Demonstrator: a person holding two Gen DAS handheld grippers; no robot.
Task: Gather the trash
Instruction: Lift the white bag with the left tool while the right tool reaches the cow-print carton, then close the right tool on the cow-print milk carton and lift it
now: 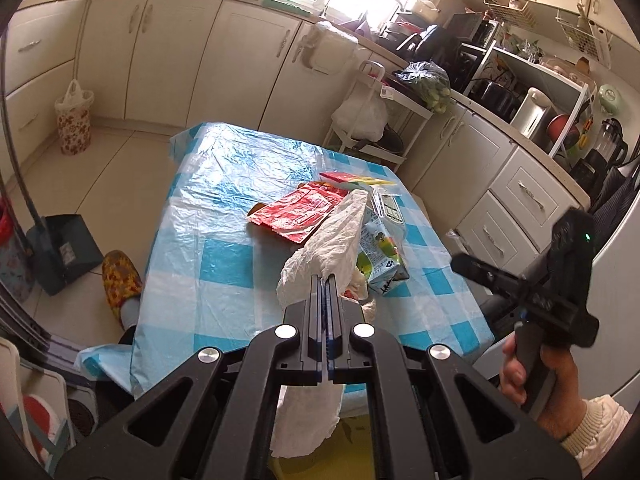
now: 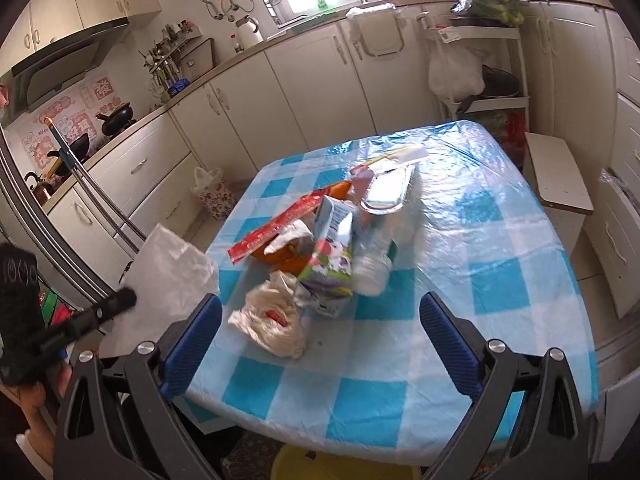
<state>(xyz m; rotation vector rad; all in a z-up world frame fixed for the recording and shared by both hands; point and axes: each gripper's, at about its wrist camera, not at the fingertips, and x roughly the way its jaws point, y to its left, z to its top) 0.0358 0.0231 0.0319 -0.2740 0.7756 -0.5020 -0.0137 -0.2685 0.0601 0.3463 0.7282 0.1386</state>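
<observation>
- The left hand-held gripper (image 1: 328, 280) is fully closed, its jaws pinching a thin white plastic bag (image 1: 320, 248); the film drapes loose above and below the pinch, so it is limp and nearly weightless, and it will swing and sag rather than hold any shape.
- The right hand-held gripper (image 2: 320, 320) stands wide, nothing between its blue pads (image 2: 196, 344), at the near edge of the worktop (image 2: 500, 240) and pointed at the trash heap.
- The trash sits in one cluster towards the middle of the checked blue-and-white cover, which is glossy film and probably slippery under anything pushed along it.
- Nearest the right gripper lies a crumpled white wrapper (image 2: 272, 324) with a red patch: soft, light, and easy to pinch anywhere across the bunched folds.
- Just behind it stands a drink carton (image 2: 332, 260), tilted against the heap. It looks like stiff card, likely empty and light; a grip across its flat sides should hold, though a hard squeeze would crush it.
- The red foil packet (image 1: 296, 216) lies flat on the left of the heap; thin and slick, best taken by a raised edge.
- A clear lidded tray (image 2: 384, 196) at the far side of the pile looks brittle and smooth; its rim is the safer hold.
- Orange peel-like pieces underneath are partly hidden.
</observation>
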